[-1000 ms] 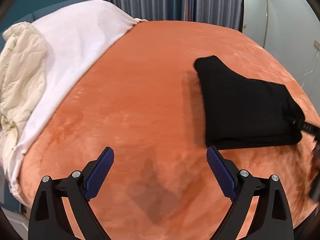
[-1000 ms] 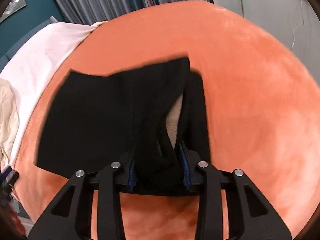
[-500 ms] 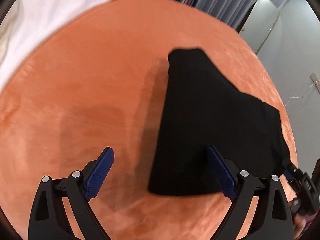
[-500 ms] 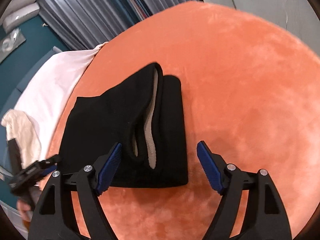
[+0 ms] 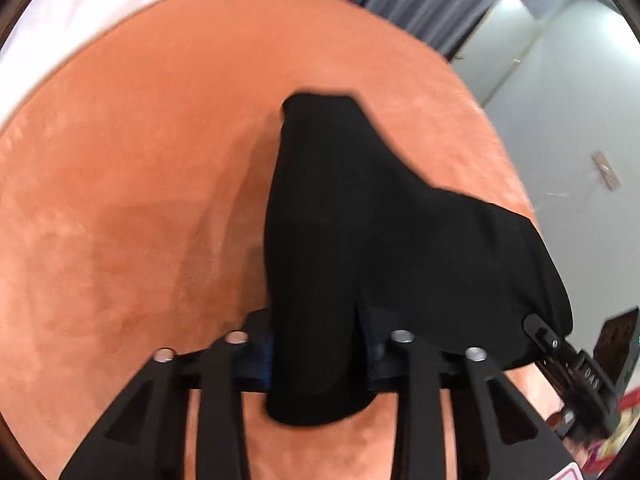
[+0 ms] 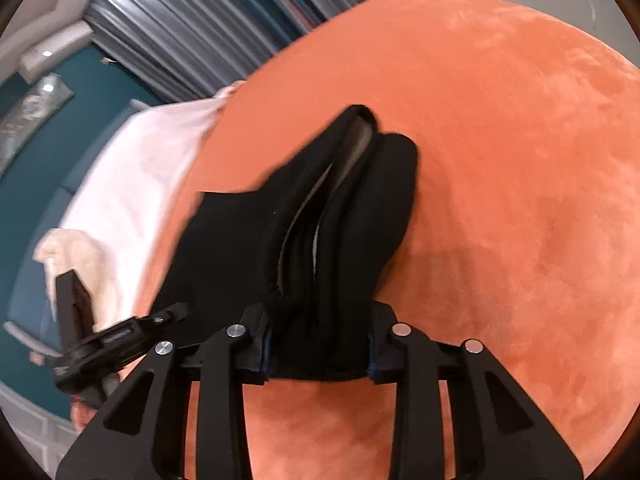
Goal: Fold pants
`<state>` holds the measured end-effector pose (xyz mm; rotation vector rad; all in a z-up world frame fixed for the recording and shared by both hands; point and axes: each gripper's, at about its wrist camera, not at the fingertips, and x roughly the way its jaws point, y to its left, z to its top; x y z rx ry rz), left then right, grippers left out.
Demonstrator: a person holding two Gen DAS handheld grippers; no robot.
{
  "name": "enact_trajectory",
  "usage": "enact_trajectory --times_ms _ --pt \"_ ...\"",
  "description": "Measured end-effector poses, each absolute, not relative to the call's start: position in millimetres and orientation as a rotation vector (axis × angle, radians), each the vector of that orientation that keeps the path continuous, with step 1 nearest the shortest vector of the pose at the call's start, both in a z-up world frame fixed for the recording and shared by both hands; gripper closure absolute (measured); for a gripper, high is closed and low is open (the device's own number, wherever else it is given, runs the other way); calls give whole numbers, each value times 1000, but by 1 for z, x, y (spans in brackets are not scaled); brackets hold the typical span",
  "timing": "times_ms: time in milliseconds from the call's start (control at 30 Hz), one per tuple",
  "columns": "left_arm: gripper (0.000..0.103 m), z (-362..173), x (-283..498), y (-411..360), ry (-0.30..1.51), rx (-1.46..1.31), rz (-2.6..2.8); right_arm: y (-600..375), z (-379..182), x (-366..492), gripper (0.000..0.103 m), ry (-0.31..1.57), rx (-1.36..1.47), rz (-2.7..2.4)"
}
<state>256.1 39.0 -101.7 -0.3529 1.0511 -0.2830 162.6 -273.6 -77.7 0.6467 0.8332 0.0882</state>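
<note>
Both wrist cameras are looking steeply down at the orange bedspread (image 5: 140, 200), sitting close above the black pants (image 5: 360, 240). The left view is facing toward the grey wall (image 5: 560, 100), the right toward the curtains (image 6: 200, 20); both are sharing the pants.

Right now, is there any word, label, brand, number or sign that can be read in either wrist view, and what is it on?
"DAS": white letters on the body of the right gripper, seen at the right edge of the left wrist view; slightly blurred, possibly part of a longer mark.
Nothing else is readable; the black pants show no label.
</note>
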Motion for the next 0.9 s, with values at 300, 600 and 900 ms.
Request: enact_trajectory --times_ms 300,600,900 --pt "56 -127 131 13 1124 -235 -335 -293 -122 31 66 884 741 56" --pt "19 -62 96 19 807 14 -44 -288 -55 23 29 754 519 -44" --pt "17 -58 93 31 817 49 48 -279 -57 106 47 846 345 -68"
